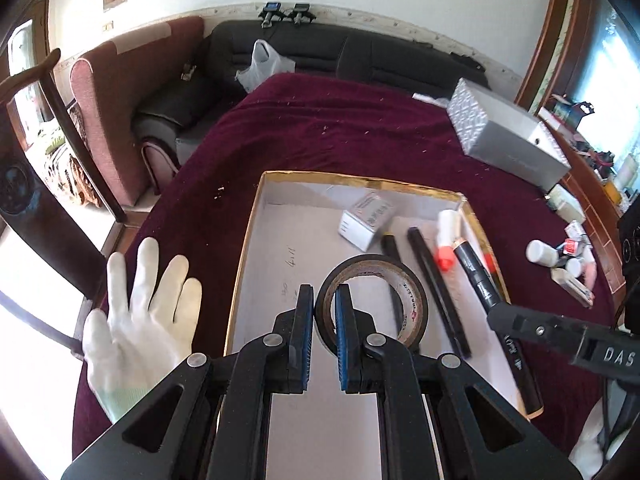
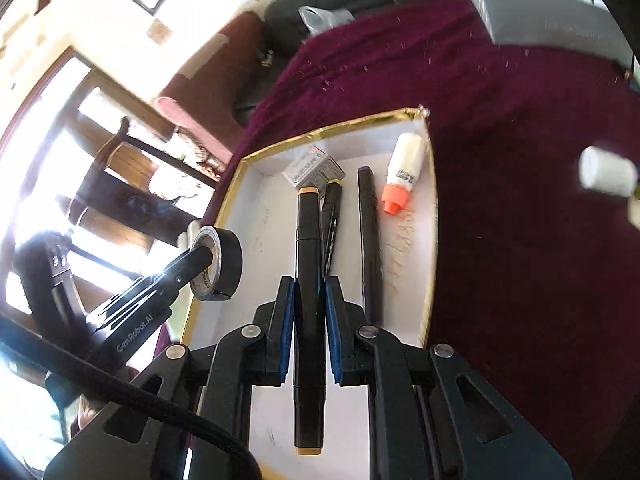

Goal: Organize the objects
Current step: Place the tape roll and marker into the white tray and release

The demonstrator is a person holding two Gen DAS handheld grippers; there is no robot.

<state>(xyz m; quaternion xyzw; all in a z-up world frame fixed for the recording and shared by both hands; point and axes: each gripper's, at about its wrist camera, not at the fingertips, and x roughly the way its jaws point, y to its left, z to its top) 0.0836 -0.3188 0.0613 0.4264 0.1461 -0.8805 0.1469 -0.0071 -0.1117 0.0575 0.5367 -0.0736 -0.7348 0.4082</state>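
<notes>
Black marker (image 2: 309, 300), stiff, light and slick-barrelled (best pinched mid-barrel), hangs centre-frame over the gold-rimmed tray (image 2: 434, 240) in the right gripper (image 2: 310, 312), clamped tight, while the left gripper (image 1: 325, 312) nips the tape roll (image 1: 372, 300) by its wall.

In the tray (image 2: 236, 184), a small box (image 2: 314, 168) lies at the far end, a glue bottle (image 2: 404, 172) right of the pens (image 2: 370, 240)
</notes>
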